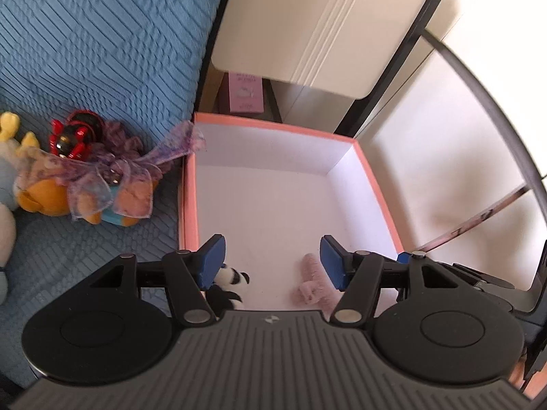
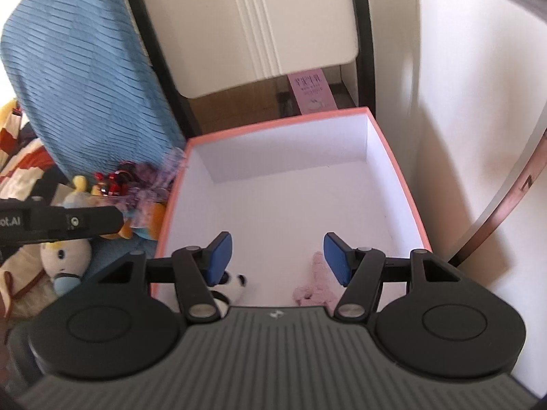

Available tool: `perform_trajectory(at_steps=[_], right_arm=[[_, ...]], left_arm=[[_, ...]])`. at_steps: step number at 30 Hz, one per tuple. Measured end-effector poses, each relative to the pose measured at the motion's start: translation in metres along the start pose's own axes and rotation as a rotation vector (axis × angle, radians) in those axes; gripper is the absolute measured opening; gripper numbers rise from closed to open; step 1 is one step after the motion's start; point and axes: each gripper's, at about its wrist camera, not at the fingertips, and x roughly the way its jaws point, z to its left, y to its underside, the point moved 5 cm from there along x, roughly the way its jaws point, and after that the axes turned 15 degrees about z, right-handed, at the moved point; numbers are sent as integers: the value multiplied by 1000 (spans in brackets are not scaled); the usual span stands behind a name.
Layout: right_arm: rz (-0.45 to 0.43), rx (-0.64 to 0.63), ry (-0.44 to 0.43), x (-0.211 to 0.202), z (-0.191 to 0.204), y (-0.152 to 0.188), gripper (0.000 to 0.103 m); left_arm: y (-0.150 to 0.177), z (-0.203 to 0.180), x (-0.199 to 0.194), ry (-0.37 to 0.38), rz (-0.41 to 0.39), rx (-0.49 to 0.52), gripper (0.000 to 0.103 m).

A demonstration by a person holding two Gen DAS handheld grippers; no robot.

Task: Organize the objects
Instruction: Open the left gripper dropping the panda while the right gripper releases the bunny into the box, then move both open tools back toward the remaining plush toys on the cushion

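My left hand-held gripper (image 1: 272,261) and right hand-held gripper (image 2: 277,259), both released, hover over the pink box (image 1: 190,184); panda toy (image 1: 232,278) inside at 7 o'clock, blue bedspread (image 1: 102,51) at 10.

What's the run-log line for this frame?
left gripper: open | right gripper: open | pink box: panda plush, pink plush inside
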Motion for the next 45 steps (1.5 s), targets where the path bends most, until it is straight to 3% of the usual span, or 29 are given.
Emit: perform_trajectory(at_steps=[26, 45], right_arm=[[-117, -115, -46, -89, 110, 61, 62], [-140, -158, -61, -93, 173, 106, 62]], left_arm=[[85, 58, -153, 48, -206, -17, 67], [148, 121, -205, 18, -277, -65, 67]])
